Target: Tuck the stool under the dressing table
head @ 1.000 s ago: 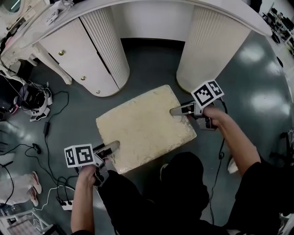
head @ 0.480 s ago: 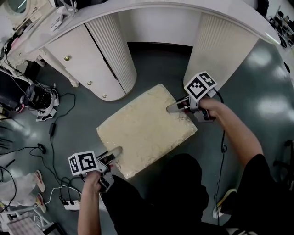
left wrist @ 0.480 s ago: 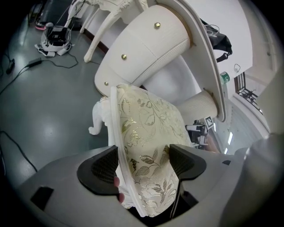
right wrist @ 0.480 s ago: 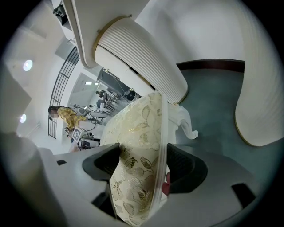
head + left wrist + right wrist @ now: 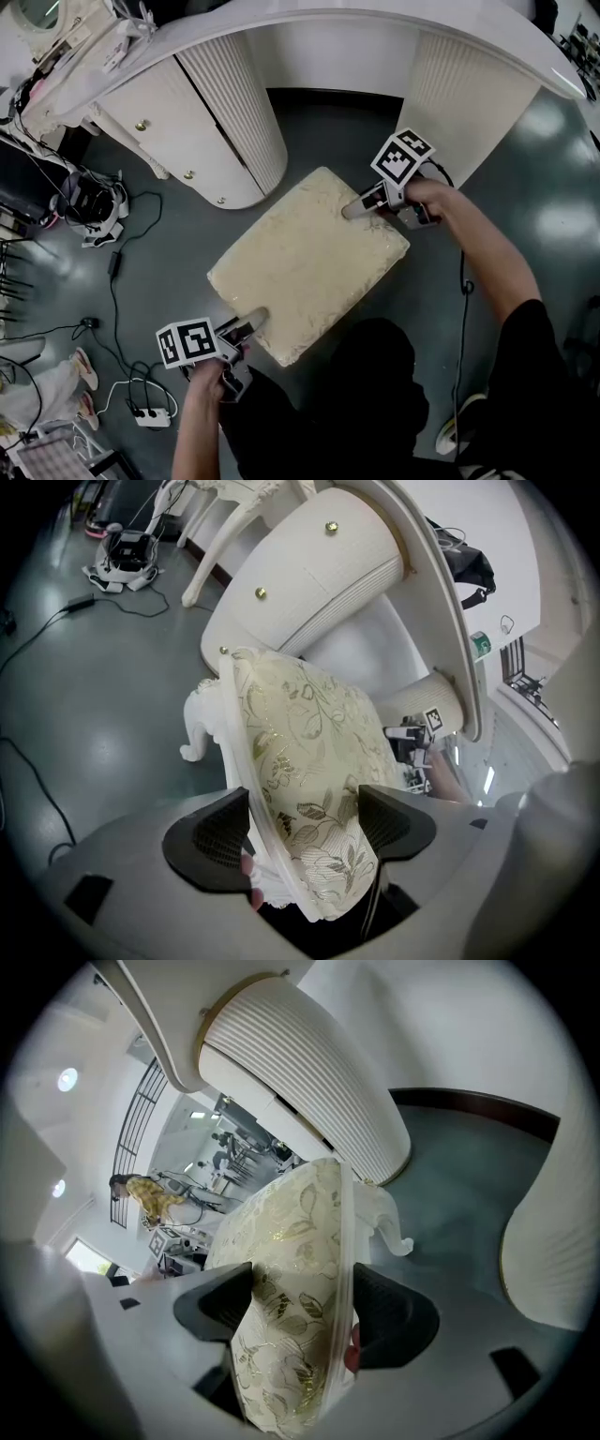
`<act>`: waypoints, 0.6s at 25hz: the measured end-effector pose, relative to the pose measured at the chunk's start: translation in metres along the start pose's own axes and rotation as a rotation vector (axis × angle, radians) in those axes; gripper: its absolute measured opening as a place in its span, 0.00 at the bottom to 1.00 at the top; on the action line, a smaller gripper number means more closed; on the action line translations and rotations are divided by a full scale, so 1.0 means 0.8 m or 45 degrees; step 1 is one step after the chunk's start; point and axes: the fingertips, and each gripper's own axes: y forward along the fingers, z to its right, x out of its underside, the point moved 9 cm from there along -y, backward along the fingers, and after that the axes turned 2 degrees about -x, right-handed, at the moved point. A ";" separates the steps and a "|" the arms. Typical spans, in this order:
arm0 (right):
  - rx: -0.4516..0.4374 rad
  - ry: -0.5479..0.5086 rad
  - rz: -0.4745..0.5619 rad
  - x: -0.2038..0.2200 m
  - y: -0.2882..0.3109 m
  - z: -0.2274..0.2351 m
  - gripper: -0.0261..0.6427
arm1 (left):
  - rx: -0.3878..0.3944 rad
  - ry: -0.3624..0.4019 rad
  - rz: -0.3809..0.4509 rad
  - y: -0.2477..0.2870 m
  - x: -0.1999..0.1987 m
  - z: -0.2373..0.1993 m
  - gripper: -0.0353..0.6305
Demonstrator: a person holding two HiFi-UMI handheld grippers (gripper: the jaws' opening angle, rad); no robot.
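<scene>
Head view looks steeply down on the stool (image 5: 309, 262), a rectangular seat with a cream, leaf-patterned cushion, sitting in the middle of the frame on the grey-green floor (image 5: 169, 244). It is turned at an angle. Its upper corner points into the dark knee gap of the dressing table (image 5: 328, 17), whose white curved top arches across the upper edge of the frame. That corner lies between the left ribbed pedestal (image 5: 230, 112) and the right ribbed pedestal (image 5: 469, 94); most of the seat is out in front of the table, not beneath its top.

At the stool's lower left edge, the left gripper (image 5: 246, 323) has its fingers (image 5: 211, 832) closed on the seat: in the left gripper view one finger presses the white frame and the other the cushion, with the padded edge filling the gap between them. A curled white stool leg (image 5: 192, 738) shows beyond.

At the upper right edge of the seat, the right gripper (image 5: 361, 204) clamps the opposite side. In the right gripper view its fingers (image 5: 389, 1316) bite on the cushion and frame alike.

Black cables (image 5: 112, 281) and a power strip (image 5: 150, 412) lie on the floor at the lower left of the head view, well apart from the stool.
</scene>
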 end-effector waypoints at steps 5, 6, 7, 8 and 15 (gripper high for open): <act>-0.007 -0.083 -0.042 -0.038 0.001 0.006 0.49 | 0.015 -0.018 -0.029 0.007 -0.001 0.007 0.59; -0.008 -0.098 -0.054 -0.044 0.001 0.008 0.49 | 0.019 -0.021 -0.034 0.009 0.000 0.009 0.59; -0.007 -0.113 -0.067 -0.050 0.000 0.010 0.49 | 0.023 -0.023 -0.040 0.012 0.001 0.012 0.59; -0.005 -0.128 -0.080 -0.055 -0.001 0.011 0.49 | 0.026 -0.027 -0.045 0.015 0.004 0.015 0.59; -0.022 -0.247 -0.221 -0.109 0.011 0.022 0.49 | 0.035 -0.093 -0.091 0.032 0.015 0.037 0.59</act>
